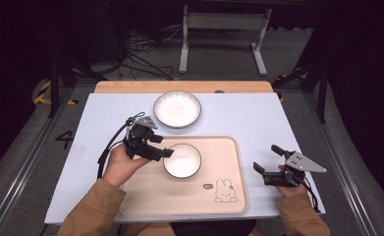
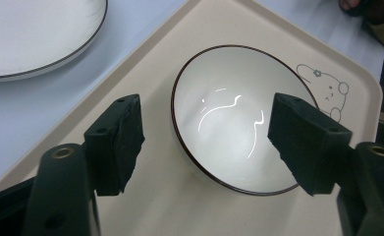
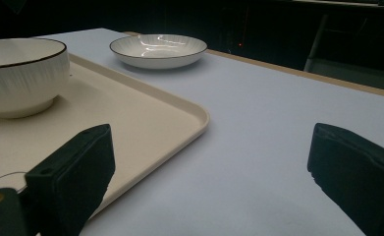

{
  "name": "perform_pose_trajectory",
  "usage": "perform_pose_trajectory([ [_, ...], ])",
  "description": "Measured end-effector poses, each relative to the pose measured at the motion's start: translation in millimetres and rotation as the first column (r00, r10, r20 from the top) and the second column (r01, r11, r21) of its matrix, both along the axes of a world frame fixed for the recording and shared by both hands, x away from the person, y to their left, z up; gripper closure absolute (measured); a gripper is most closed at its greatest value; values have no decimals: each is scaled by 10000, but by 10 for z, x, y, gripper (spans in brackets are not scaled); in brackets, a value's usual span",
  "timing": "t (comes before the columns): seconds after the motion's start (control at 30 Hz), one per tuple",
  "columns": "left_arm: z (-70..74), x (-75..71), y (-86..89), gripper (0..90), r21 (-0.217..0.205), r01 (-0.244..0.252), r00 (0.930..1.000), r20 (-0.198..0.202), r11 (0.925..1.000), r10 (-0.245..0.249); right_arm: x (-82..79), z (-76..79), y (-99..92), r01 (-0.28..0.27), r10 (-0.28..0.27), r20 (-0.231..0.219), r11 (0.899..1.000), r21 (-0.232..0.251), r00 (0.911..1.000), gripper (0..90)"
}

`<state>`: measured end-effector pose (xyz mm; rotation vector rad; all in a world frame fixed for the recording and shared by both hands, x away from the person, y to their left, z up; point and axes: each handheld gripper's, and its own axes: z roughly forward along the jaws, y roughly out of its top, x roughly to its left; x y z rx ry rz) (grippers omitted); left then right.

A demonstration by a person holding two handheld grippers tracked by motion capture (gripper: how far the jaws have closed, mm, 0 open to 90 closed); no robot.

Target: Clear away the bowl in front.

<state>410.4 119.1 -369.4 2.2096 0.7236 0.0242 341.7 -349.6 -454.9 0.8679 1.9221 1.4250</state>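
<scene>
**Bench state: two open grippers, bowl on tray, plate behind**

A pale blue bench (image 1: 258, 123) occupies the centre of the high view; a beige tray (image 1: 219, 162) lies on its near half, with a rabbit drawing (image 1: 224, 191) at the tray's lower right; a white bowl (image 1: 182, 161) with a dark rim sits upright on the tray's upper left area; a white plate (image 1: 177, 109) with a dark rim rests on the bench surface just beyond the tray, toward the upper centre of the frame, apart from the bowl.

The left gripper (image 1: 155, 146) is held at the left of the bowl, over the tray's upper left corner; its jaws are spread wide and one jaw tip lies at the bowl's left rim; whether it touches the rim cannot be determined. In the left gripper view the bowl (image 2: 233, 123) appears between the two separated jaws, with the plate (image 2: 32, 34) at the upper left.

The right gripper (image 1: 268, 160) is held over the bare bench at the right of the tray, well apart from the bowl; its jaws stand apart and hold nothing. In the right gripper view the tray (image 3: 145, 113) corner lies between the jaws; the bowl (image 3: 22, 73) is at the left edge.
</scene>
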Motion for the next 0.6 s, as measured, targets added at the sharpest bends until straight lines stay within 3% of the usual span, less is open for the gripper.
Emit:
perform_pose_trajectory([
  [0.13,-12,-37,78,249,-344,-82,9999,142,9994,87,0,0,1,1,-1,-6,10000,-11,10000,44],
  [0.4,-55,-123,266,94,-1110,-166,9991,359,9937,207,1,0,1,-10,10,-6,10000,-17,10000,44],
  [0.53,-70,-187,366,36,-1545,-355,9969,640,9874,458,0,0,2,-13,13,-11,10000,-29,10000,44],
  [0.6,-81,-219,429,22,-1916,-387,9960,720,9807,533,0,0,3,-10,10,-6,10000,-21,10000,44],
])
